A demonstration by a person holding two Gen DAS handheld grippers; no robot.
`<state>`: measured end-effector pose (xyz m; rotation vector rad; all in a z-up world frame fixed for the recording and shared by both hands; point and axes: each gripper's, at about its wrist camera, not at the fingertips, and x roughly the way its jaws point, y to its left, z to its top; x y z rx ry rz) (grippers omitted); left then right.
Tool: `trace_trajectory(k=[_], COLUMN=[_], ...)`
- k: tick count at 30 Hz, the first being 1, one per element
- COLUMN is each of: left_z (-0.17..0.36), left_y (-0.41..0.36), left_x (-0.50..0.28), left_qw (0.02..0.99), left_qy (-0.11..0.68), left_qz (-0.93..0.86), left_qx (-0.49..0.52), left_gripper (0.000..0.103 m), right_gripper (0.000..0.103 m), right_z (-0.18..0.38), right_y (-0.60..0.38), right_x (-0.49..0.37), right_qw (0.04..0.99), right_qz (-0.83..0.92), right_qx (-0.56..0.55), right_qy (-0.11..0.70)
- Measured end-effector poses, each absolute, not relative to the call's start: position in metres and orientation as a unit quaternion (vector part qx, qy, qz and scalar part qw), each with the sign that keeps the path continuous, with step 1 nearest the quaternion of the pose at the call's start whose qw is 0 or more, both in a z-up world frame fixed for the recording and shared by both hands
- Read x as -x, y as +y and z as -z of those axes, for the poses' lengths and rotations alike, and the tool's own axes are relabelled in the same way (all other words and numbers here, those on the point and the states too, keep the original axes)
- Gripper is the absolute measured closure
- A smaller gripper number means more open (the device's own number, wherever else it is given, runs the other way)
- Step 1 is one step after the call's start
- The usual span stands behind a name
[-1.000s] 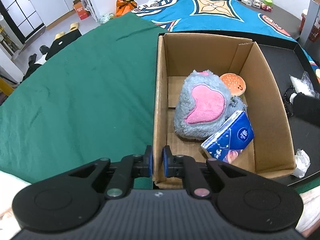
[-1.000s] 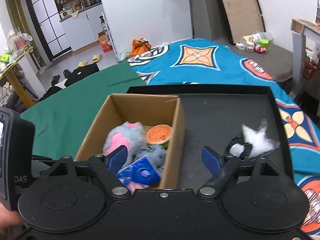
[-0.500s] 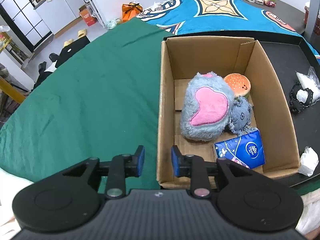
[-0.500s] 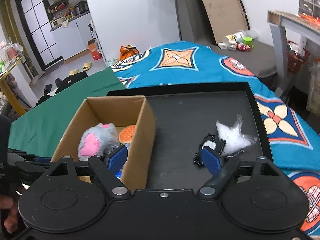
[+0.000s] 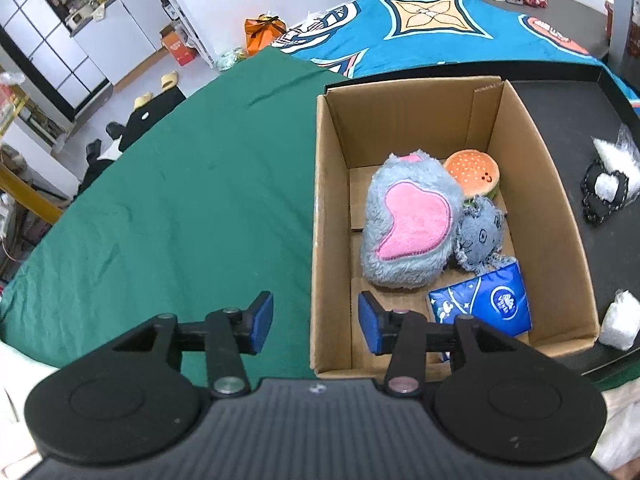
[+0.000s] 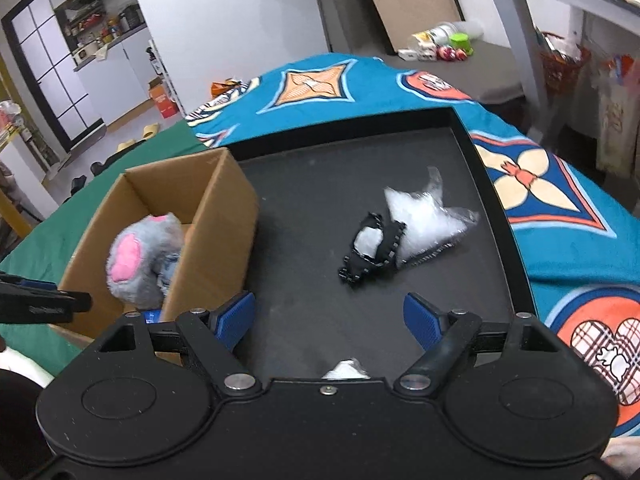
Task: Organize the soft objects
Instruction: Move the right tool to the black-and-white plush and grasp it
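A grey plush with a pink heart (image 5: 412, 220), a burger plush (image 5: 474, 174), a small grey doll (image 5: 480, 236) and a blue tissue pack (image 5: 484, 300) sit in the cardboard box (image 5: 332, 208), centre right of the left view. A black pouch with white stuffing (image 6: 400, 232) lies on the black tray (image 6: 304, 208). Left tongs (image 5: 315, 322) gape empty astride the box wall; right tongs (image 6: 330, 316) gape wide, empty.

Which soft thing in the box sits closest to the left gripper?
The blue tissue pack, lying in the cardboard box's near corner beside the left gripper; the grey-pink plush, small grey plush and burger toy lie farther back.
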<state>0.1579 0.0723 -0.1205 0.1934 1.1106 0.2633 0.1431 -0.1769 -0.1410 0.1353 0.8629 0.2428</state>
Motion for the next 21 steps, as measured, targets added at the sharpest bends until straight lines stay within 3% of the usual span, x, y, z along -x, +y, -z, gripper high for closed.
trace_trajectory(k=[21], left_z=[0.127], left_y=[0.072], left_x=[-0.180], left_qw=[0.812], left_qy=[0.553], left_qz=[-0.164], left_qx=[-0.092], left_gripper=[0.057], right_gripper=[0.029], right_z=[0.182], right_y=[-0.215], right_x=[-0.208], right_qw=[0.875], right_qz=[-0.083], right_qx=[-0.164], right_qy=[0.449])
